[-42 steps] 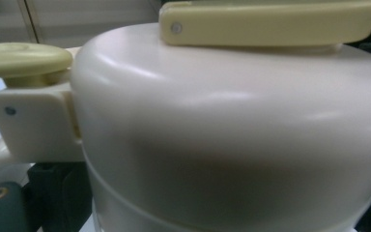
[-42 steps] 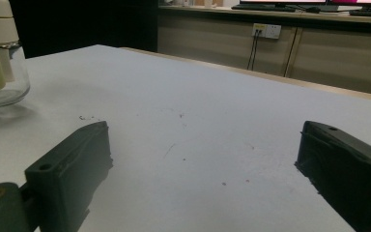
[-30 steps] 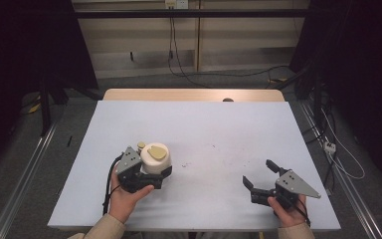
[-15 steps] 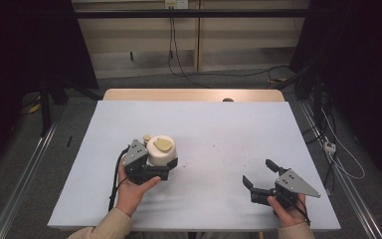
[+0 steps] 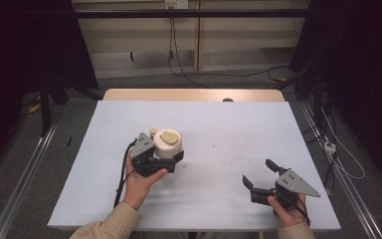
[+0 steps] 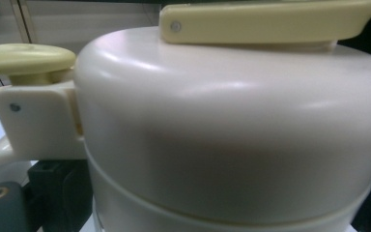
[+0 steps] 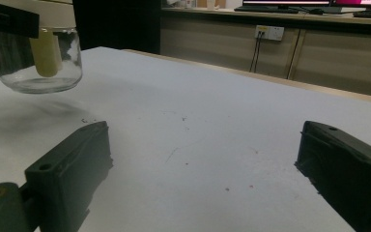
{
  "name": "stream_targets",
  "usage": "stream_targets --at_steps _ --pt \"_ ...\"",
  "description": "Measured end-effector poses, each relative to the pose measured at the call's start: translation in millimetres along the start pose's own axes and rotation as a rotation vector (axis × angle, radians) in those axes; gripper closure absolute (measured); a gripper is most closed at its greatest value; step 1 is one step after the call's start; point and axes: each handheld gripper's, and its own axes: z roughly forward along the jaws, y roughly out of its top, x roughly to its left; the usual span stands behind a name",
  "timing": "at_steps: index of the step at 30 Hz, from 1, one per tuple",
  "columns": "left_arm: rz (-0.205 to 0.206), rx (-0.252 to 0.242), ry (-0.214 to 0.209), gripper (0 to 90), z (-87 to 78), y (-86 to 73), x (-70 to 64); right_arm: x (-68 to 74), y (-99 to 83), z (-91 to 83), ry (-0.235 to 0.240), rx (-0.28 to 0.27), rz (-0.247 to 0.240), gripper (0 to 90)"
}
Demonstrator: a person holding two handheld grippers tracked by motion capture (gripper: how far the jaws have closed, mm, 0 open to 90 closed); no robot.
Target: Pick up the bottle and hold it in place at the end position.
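Black and spread wide, the jaws of the right gripper (image 5: 262, 177) hold nothing; it rests low near the front right of the pale worktop (image 5: 238, 129), well apart from the work. Farther in and to the left, the left gripper (image 5: 165, 160) has its jaws pinching a cream-topped glass jug (image 5: 167, 144), a small pitcher with a yellowish flip lid (image 5: 168, 136) and a round thumb button (image 5: 152, 132) on its hinge bracket. From the right gripper view, the clear glass base (image 7: 38, 58) hangs above the worktop with a shadow beneath it, so the jug looks lifted rather than standing, though the view cuts off its top.

The grip sits around the cream collar, high on the body; the exact contact is hidden, as the left gripper view is too close to show the pads. To carry it well, I would keep the jug upright and the squeeze steady, since smooth plastic over glass could slip or rotate. Move slowly, lower until the base meets the worktop flat, and only then let go. The free gripper could steady the glass if it tilts.
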Motion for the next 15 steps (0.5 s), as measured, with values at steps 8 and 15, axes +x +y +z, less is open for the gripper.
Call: stream_targets --at_steps 8,15 --pt "0.004 -0.001 -0.006 5.5 10.8 2.9 -1.7 -0.3 -0.1 -0.1 0.001 0.000 0.001 4.5" --pt "0.011 -0.004 -0.012 5.5 19.0 6.3 -3.0 -0.3 -0.2 -0.1 0.002 0.000 0.000 4.5"
